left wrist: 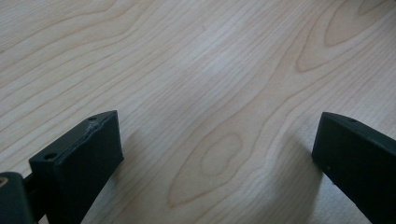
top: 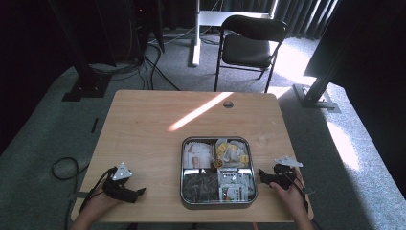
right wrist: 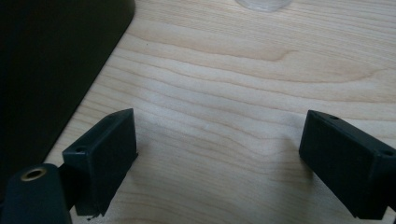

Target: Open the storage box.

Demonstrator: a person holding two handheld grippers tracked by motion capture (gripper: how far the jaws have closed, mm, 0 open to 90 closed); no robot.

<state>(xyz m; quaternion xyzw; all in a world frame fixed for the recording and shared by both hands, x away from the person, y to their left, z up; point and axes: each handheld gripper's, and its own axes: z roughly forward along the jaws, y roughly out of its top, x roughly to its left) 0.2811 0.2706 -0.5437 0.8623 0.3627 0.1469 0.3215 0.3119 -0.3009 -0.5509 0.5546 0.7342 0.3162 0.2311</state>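
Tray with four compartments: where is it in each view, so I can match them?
High view: the tray sits near-centre on the tabletop, between the left gripper and right gripper.
Right gripper view: the dark wall along the left edge is probably its side.
Left gripper view: bare wood between open jaws.
Shared landmark: the wood-grain tabletop.

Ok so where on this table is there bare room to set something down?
The far half of the table, beyond the tray, is bare wood up to the grommet hole. So is the stretch between the left gripper and the tray. It is tight where the right gripper sits by the tray's edge.
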